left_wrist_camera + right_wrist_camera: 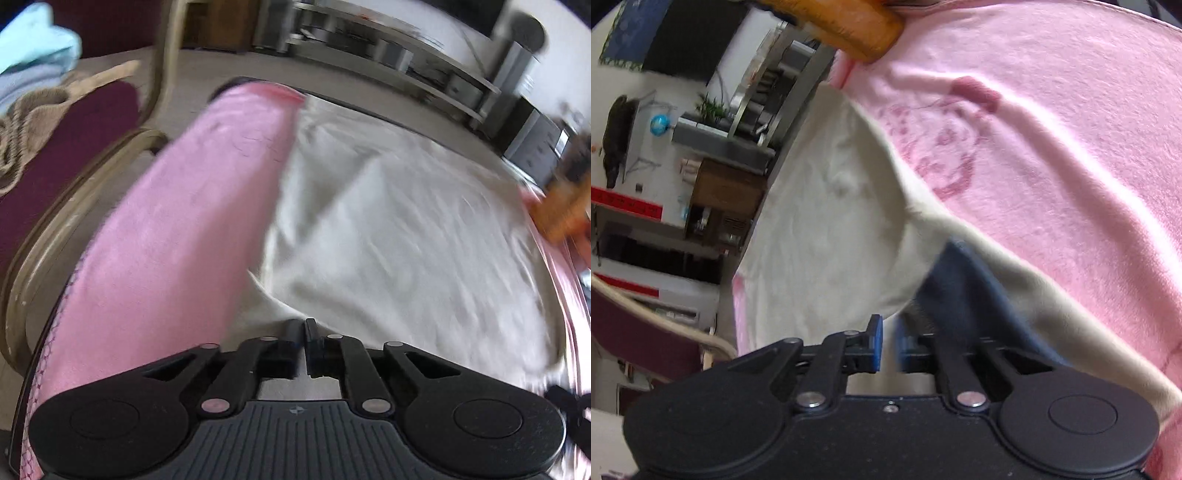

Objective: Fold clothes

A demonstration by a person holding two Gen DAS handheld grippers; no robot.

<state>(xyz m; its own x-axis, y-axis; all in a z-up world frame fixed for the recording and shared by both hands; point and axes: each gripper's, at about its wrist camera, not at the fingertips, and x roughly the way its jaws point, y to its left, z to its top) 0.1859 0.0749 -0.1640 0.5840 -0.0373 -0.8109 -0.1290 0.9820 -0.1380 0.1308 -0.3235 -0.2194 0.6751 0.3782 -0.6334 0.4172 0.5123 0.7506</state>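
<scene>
Starting at the far left of the left wrist view: a light blue cloth (40, 40) is piled with a beige striped knit (26, 122) on the dark maroon seat of a chair (70, 147) with a curved, scuffed gold-tone frame. Only this camera catches that pile. Next over is the pink towel (177, 229), fuzzy terry with a zigzag stitched hem, covering the work surface. On top of it lies the white garment (388, 229), soft, wrinkled, and motion-blurred. At the bottom the left gripper (301, 332) has its black jaws pinched nearly together on the near edge of the white fabric, so it looks clamped on it. Far behind sits a low silver shelf unit (388, 55), and at the right edge there's a blurry orange thing (565, 210), too smeared to identify.

The right wrist view is rolled sideways. On its left you get what the other camera doesn't show: a wall with a dark screen (690, 40), a small green plant (711, 107), a brown wooden cabinet (727, 188) and red strips. Then the white garment (820, 229), bunched into a rounded fold, with the right gripper (888, 341) below it; its blue-padded jaws sit close with a narrow gap, and whether cloth is caught between them I can't tell. A dark blue piece (964, 280) lies just right of the tips, shape unclear. Farther right the pink towel (1052, 147) shows a darker pink printed drawing, not readable in the left view.
</scene>
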